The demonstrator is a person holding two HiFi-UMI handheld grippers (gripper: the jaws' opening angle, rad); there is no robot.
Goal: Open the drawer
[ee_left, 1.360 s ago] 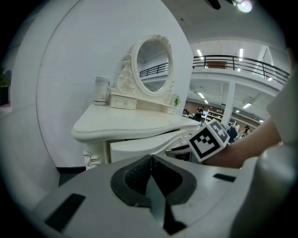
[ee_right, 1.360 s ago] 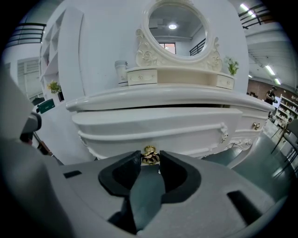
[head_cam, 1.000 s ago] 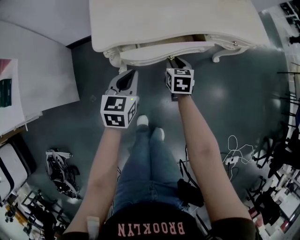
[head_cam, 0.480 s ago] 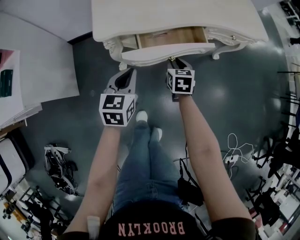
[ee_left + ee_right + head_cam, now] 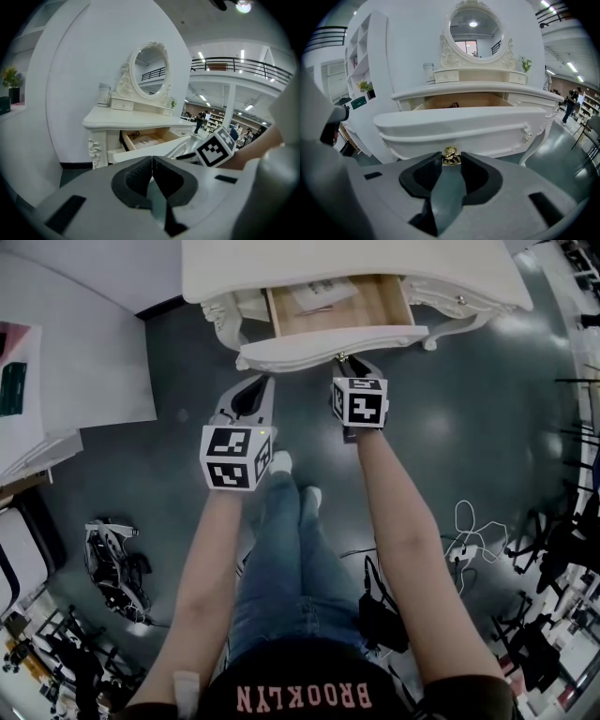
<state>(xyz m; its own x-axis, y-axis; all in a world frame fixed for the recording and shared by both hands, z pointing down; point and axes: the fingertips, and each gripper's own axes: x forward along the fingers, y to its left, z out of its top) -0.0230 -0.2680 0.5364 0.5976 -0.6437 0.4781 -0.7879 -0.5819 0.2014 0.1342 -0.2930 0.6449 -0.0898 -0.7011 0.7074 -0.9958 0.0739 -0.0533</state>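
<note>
Our right gripper (image 5: 451, 160) has its jaws closed on the brass handle (image 5: 450, 155) at the middle of the drawer (image 5: 333, 337) front; the drawer stands pulled well out of the white dressing table (image 5: 234, 268), a paper (image 5: 322, 294) inside; our left gripper (image 5: 152, 164) hangs nearby, jaws together, empty.

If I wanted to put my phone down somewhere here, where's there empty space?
The white dressing table's top is bare along its front; a pale jar and white drawers line the back by the oval mirror. Inside the open wooden drawer, the right side is bare beside the papers. The dark floor right of the person is crowded with cables.
</note>
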